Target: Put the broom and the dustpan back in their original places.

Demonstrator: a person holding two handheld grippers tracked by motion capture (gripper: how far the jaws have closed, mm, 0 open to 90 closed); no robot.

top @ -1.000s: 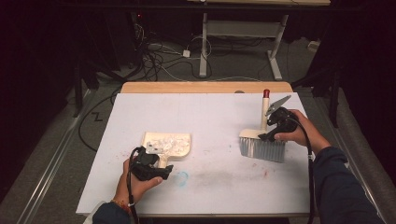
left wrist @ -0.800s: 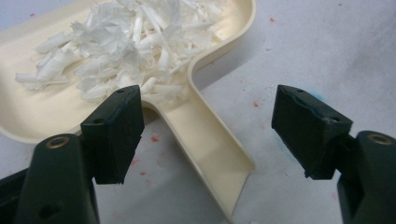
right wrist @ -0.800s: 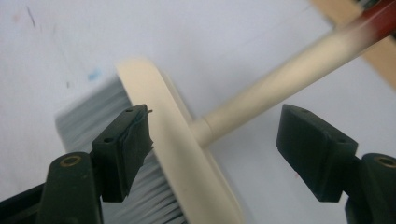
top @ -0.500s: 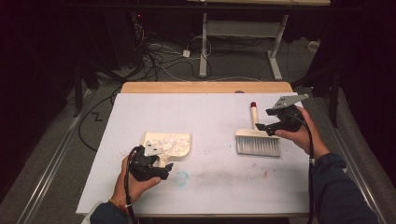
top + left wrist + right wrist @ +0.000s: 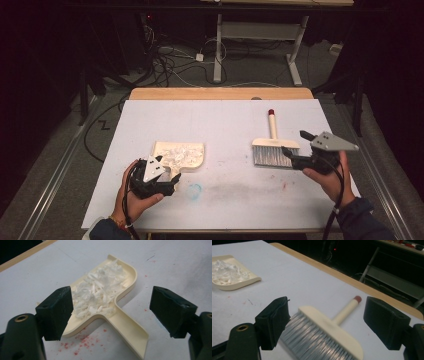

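High view: the dustpan [image 5: 178,156] lay at the left gripper's [image 5: 159,176] twelve o'clock; the brush [image 5: 272,148] lay flat at nine o'clock of the right gripper [image 5: 295,156].

Left gripper view: jaws just widened, released, straddling the dustpan's handle.

Right gripper view: jaws just widened, empty, brush beyond.

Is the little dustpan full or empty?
Full: the cream dustpan holds a heap of white shreds, flat on the table.

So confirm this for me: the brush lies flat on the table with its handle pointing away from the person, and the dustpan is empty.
Not empty: the left gripper view shows the dustpan heaped with white shreds. The brush does lie flat, handle pointing away.
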